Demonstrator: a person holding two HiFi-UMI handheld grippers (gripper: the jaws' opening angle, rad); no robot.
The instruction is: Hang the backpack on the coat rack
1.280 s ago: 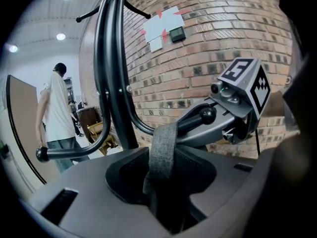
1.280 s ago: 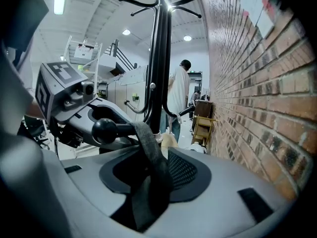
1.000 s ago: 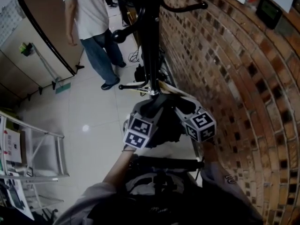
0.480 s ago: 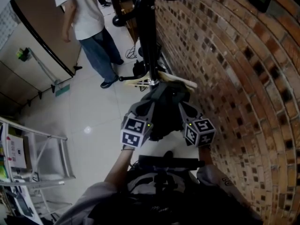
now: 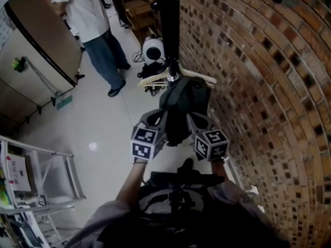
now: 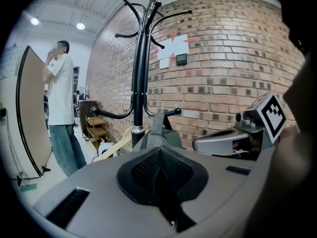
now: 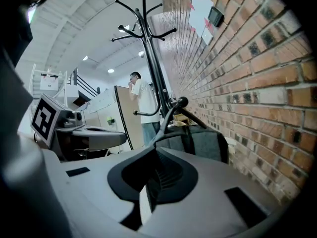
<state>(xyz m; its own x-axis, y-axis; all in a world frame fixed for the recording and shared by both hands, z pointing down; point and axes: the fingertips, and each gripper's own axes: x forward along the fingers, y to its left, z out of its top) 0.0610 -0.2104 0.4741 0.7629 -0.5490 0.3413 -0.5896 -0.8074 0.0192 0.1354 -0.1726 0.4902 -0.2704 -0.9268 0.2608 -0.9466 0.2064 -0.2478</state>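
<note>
- Clenched tight at the left gripper (image 6: 160,148), with nothing seen between its pads; spread wide a second ago.
- Likewise clenched at the right gripper (image 7: 154,150), also spread wide a second ago.
- Drawn back from the coat rack (image 5: 170,30) with both, after crowding against its pole earlier.
- Leaves the backpack (image 5: 185,105) hanging against the coat rack's pole, strap running up to a knobbed lower hook, no longer covered by either gripper.

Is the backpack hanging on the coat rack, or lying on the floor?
Hanging. The backpack is against the coat rack, its strap running up to a low hook.
</note>
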